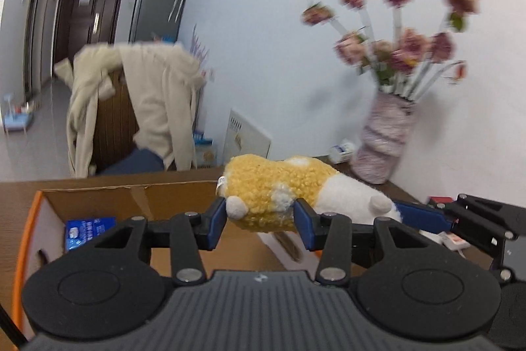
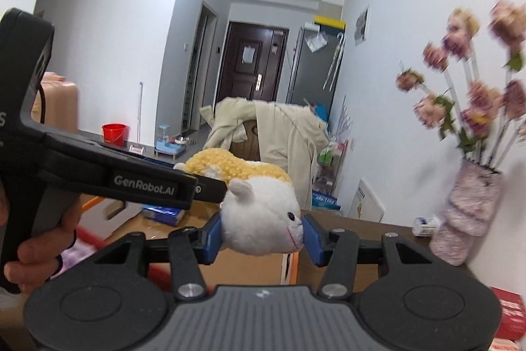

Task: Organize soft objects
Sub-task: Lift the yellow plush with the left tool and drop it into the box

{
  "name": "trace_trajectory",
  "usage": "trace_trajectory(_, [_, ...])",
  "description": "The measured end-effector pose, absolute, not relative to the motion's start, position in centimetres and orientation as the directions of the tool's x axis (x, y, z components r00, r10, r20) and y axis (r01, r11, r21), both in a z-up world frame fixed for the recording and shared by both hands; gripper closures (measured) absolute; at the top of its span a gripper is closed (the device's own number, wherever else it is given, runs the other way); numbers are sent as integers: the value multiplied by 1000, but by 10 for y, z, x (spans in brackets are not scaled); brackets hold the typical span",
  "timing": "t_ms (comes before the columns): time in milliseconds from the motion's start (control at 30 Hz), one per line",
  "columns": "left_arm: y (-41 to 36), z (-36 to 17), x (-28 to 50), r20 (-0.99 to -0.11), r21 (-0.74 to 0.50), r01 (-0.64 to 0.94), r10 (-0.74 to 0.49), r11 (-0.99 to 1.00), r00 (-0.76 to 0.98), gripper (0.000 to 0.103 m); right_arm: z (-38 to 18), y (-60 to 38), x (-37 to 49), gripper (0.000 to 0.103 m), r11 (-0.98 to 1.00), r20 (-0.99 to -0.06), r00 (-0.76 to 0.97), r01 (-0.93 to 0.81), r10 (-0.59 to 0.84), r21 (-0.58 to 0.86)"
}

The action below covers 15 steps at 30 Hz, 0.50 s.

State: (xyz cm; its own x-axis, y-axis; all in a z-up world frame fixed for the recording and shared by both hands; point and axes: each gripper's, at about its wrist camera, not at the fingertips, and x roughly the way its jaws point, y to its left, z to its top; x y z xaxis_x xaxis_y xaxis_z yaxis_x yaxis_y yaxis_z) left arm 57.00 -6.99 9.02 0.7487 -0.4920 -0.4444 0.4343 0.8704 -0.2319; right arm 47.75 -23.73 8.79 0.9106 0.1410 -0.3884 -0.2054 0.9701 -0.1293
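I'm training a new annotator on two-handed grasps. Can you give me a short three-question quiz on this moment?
1. True or false: both grippers hold the plush toy.
2. Which gripper clamps the toy's white head: A left, B right?
3. What open container lies below the toy?

Key: 1 true. 2 B. 3 the cardboard box.

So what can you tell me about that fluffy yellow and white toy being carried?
The plush toy is a small animal of curly, woolly fabric: a yellow body with white patches, a white head with small pale ears, a dark eye and a thin red stitched mouth. A white tag sits at its yellow end. It lies lengthwise in the air, above an open cardboard box. The left gripper clamps its yellow body, the right gripper its head.
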Motion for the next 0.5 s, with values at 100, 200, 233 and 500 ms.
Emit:
trace_trajectory(100, [-79, 66, 626, -510, -283, 405, -494, 870, 705, 58, 67, -232, 528, 53, 970, -430, 895, -196, 117, -144])
trace_trajectory(200, [-84, 45, 665, -558, -291, 381, -479, 877, 677, 58, 42, -225, 575, 53, 969, -484, 870, -192, 94, -157])
trace_trajectory(233, [-85, 39, 675, -573, -297, 370, -475, 880, 668, 58, 36, -223, 587, 53, 968, -495, 865, -189, 84, -167])
trace_trajectory(500, [-95, 14, 698, -667, -271, 329, -423, 905, 613, 52, -7, -203, 627, 50, 956, -646, 763, -179, -16, -234])
